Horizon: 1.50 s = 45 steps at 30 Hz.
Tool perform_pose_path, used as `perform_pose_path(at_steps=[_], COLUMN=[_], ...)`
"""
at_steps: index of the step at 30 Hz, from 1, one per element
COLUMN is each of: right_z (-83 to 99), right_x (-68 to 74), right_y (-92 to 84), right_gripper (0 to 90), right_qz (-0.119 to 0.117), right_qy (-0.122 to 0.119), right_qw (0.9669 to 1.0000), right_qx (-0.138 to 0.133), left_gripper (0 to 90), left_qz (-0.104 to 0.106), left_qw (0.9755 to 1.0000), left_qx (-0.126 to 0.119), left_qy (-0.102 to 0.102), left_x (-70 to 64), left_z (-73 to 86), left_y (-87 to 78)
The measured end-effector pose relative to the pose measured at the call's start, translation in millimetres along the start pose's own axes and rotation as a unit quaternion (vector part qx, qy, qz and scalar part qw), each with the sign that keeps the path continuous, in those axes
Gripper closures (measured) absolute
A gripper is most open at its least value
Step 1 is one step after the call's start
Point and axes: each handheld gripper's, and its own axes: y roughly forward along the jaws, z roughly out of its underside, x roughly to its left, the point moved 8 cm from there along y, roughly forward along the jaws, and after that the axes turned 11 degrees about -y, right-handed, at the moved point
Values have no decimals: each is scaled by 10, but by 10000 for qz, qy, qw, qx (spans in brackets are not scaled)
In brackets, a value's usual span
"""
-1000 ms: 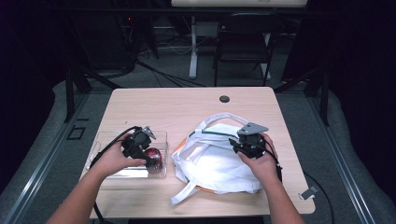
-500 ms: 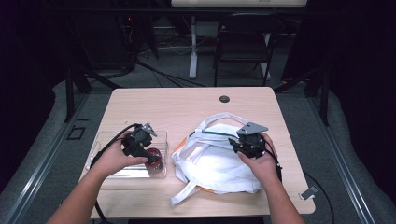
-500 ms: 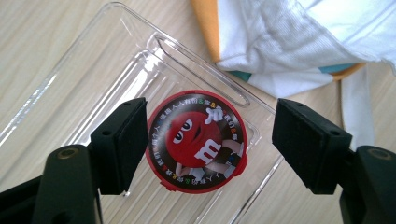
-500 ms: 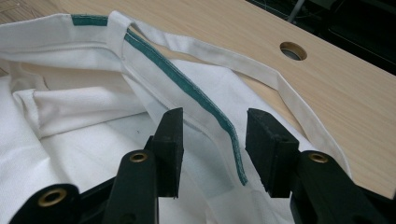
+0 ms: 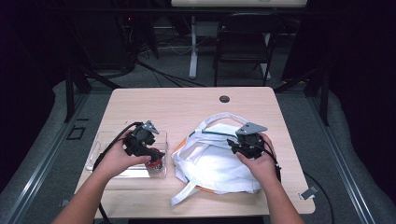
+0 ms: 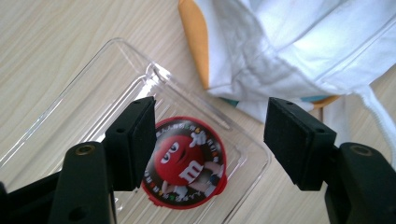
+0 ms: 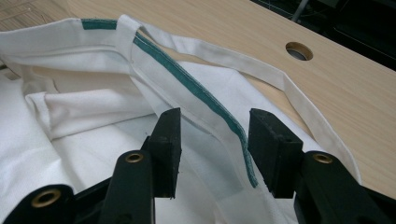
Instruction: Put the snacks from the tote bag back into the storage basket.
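- Left hand-held gripper: jaws apart, just been closing, over a red candy tub; pads not touching it.
- Tub: in a clear tray on the tabletop, left of the bag.
- Right hand-held gripper: jaws apart, just been opening, astride the green-edged rim of a white bag.

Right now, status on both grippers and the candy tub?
Left gripper open over red candy tub in clear tray, jaws just closing. Right gripper open astride white bag's rim. Nothing blocking.
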Motion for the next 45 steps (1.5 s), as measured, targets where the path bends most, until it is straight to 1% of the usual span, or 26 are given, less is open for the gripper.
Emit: perform_pose_path(at_steps=[1, 4, 5, 7, 8, 12, 14, 16, 17, 21, 22, 24, 26, 27, 28, 30, 31, 32, 34, 35, 37, 39, 41, 43, 44, 45], right_z=[-13, -26, -26, -38, -39, -39, -34, -34, -36, -36, -37, -35, -30, -28, -31, -41, -47, -49, -52, -57, -60, -66, -72, -76, -77, -78], right_x=[13, 35, 35, 46, 49, 55, 55, 63, 70, 90, 97, 119, 135, 143, 150, 157, 160, 162, 162, 162, 167, 177, 184, 192, 196, 197], right_y=[-1, -4, -4, -10, -13, -21, -21, -22, -22, -22, -20, -10, -3, -2, -2, -8, -13, -20, -24, -30, -36, -39, -43, -45, -45, -45], right_gripper=[549, 547, 547, 547, 548, 557, 559, 563, 564, 568, 570, 572, 574, 575, 577, 580, 582, 583, 586, 590, 592, 592, 593, 595, 596, 597], right_qz=[12, -21, -21, -48, -48, -92, -99, -122, -130, -141, -162, -204, -223, -243, -254, -247, -247, -266, -252, -246, -247, -261, -258, -271, -283, -270], right_qy=[-20, -75, -75, -73, -68, -38, -28, -33, -28, -87, -101, -48, -58, -63, -63, -69, -58, -67, -63, -73, -88, -89, -102, -114, -138, -161], right_qw=[10000, 10000, 10000, 10000, 10000, 9999, 9999, 9999, 9999, 9999, 9998, 9998, 9997, 9997, 9996, 9996, 9996, 9995, 9996, 9995, 9995, 9994, 9994, 9993, 9992, 9992], right_qx=[-9, -5, -5, -33, -27, -36, -19, -18, -32, -14, -31, -62, -51, -43, -56, -96, -123, -128, -146, -174, -181, -200, -225, -246, -242, -242], left_gripper=[359, 368, 371, 378, 378, 384, 389, 396, 397, 400, 401, 405, 405, 406, 407, 407, 408, 409, 411, 413, 413, 413, 413, 413, 413, 413], left_qz=[-6, -20, -20, -76, -41, -29, 21, 136, 126, 117, 77, 3, 49, 40, -17, 49, 43, -22, -3, 55, 46, 91, 65, 81, 147, 159], left_qw=[10000, 9998, 9998, 9996, 9996, 9996, 9994, 9993, 9992, 9991, 9991, 9989, 9989, 9989, 9988, 9988, 9988, 9987, 9986, 9984, 9983, 9983, 9982, 9981, 9979, 9978], left_qx=[-63, -198, -198, -289, -283, -285, -343, -348, -386, -413, -421, -460, -474, -459, -489, -481, -481, -514, -525, -565, -576, -573, -595, -618, -632, -647], left_qy=[-28, -13, -13, -23, 0, 38, -17, -11, -15, -15, 3, 3, -2, 13, -3, -27, -27, -33, -31, -53, -30, 1, 23, 8, 4, -15], left_x=[-46, -118, -118, -171, -193, -275, -315, -354, -370, -425, -436, -462, -491, -500, -507, -534, -545, -550, -560, -593, -623, -651, -668, -678, -697, -709], left_z=[-22, -62, -62, -101, -109, -132, -146, -151, -154, -143, -138, -125, -106, -94, -84, -61, -49, -42, -34, -22, -6, 10, 23, 30, 48, 57], left_y=[-4, -7, -7, -2, 1, 40, 61, 73, 89, 128, 134, 160, 187, 200, 222, 246, 257, 267, 269, 276, 288, 297, 312, 324, 345, 356])
